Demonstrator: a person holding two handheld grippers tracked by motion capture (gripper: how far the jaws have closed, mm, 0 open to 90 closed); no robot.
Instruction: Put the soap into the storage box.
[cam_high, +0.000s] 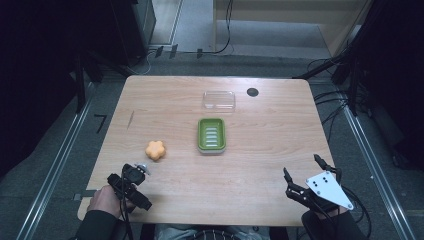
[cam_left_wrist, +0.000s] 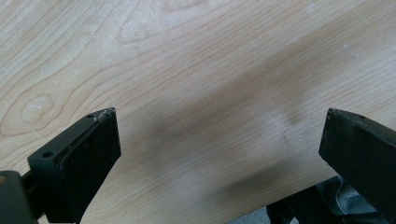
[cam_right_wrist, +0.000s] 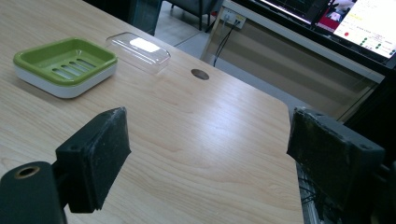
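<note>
While both grippers wait at the near edge of the table (cam_high: 165, 95), the soap (cam_high: 155, 149), an orange flower-shaped piece, lies just ahead of our left gripper (cam_high: 131, 181) and left of the green dish (cam_high: 211, 135); we take it as the thing to move. Our left gripper's jaws stand wide apart over bare wood with nothing between them, and our right gripper (cam_high: 303, 173), near the right corner, is likewise spread and empty. We judge the soap light and firm but possibly slick, its lobes giving the pads uneven faces, so we would close across two opposite notches, low on its sides, and squeeze gently. The clear lid (cam_high: 219, 100) lies beyond the dish, apart from it, and looks thin and easily knocked. Room is generous: open wood between soap and dish, though the left edge is near.
</note>
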